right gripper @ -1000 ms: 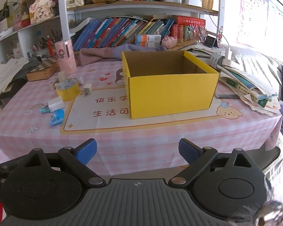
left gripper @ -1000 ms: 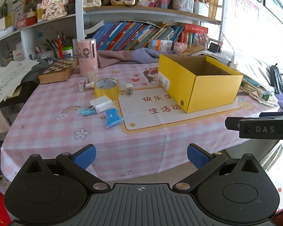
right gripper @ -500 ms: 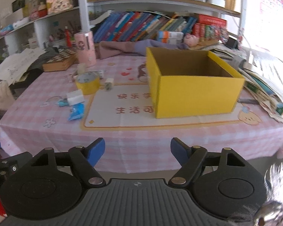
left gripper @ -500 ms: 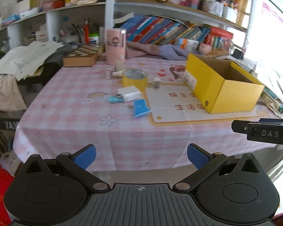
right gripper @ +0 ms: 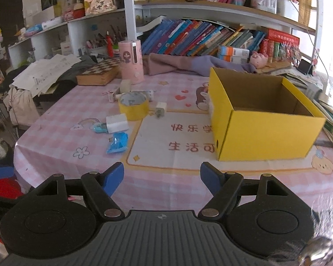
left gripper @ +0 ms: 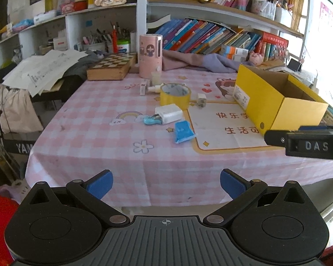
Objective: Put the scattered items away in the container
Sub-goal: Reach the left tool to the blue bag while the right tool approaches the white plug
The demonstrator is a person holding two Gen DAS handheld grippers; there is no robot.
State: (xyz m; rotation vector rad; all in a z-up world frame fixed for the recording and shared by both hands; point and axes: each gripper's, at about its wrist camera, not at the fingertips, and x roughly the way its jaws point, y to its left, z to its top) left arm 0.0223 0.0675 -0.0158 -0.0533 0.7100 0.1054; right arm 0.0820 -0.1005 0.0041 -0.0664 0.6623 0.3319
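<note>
An open yellow cardboard box (right gripper: 266,128) (left gripper: 279,102) stands on the right of the pink checked table, and it looks empty. Left of it lie a yellow tape roll (right gripper: 133,106) (left gripper: 175,95), a white charger block (right gripper: 117,122) (left gripper: 169,116), a small light-blue item (right gripper: 100,128) (left gripper: 151,119), a blue packet (right gripper: 118,143) (left gripper: 183,132) and a small white plug (right gripper: 160,109) (left gripper: 201,100). My left gripper (left gripper: 166,182) is open and empty before the table's front edge. My right gripper (right gripper: 162,178) is open and empty over the front edge, narrower than the left.
A pink cylinder (right gripper: 131,64), a chessboard box (right gripper: 98,73) and a purple cloth (right gripper: 188,65) sit at the table's back, before shelves of books. Papers and books pile up right of the box (right gripper: 330,119). The other gripper's body (left gripper: 308,144) crosses the left view's right side.
Both views swung left, so the box shifted right and the scattered items moved toward centre. The right gripper's fingers narrowed and came forward over the table's front edge.
</note>
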